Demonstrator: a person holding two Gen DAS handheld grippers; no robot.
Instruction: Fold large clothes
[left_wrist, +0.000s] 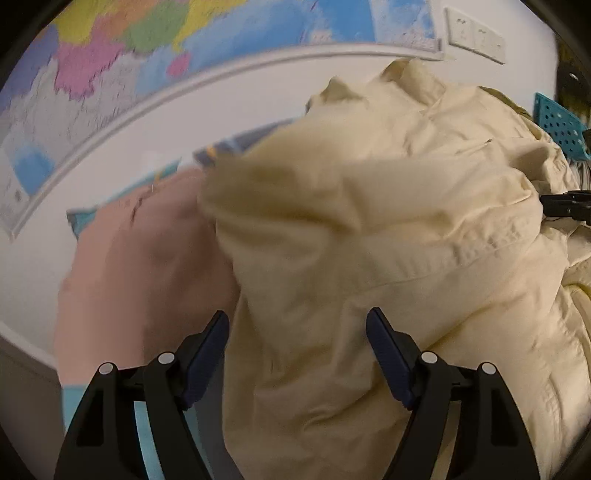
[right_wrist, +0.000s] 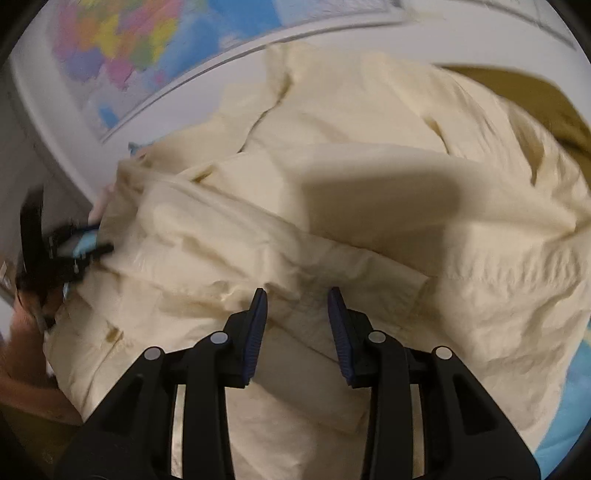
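White wall (left_wrist: 258, 96) at the back with a big coloured map (left_wrist: 122, 48) pinned up on it, plus a white socket plate (left_wrist: 474, 35) off to the right of the map in the left wrist view. The surface underneath looks like it's covered by another map sheet (right_wrist: 565, 417) (blue patches peek out at the right edge in the right wrist view, and a strip of it shows along the far side in the left one).

The thing being folded is a cream shirt (left_wrist: 388, 240), rumpled in a big heap that fills most of both views. It sits over the sheet and partly over a pink cloth (left_wrist: 147, 269) that lies to its left, toward the left edge. Something olive-brown (right_wrist: 546, 99) pokes out behind the shirt at the far right in the right wrist view, can't tell what it is. A teal perforated bin (left_wrist: 559, 125) sits past the shirt's right side.

Left gripper (left_wrist: 297, 321): fingers spread wide apart, nothing pinched, hovering over the shirt's near left part with the left finger (left_wrist: 207, 358) above the pink cloth's edge.

Right gripper (right_wrist: 297, 299): fingers apart too but a narrower gap, a fold of shirt visible between them, not clamped as far as I can see. Its tip also shows at the right edge of the left view.
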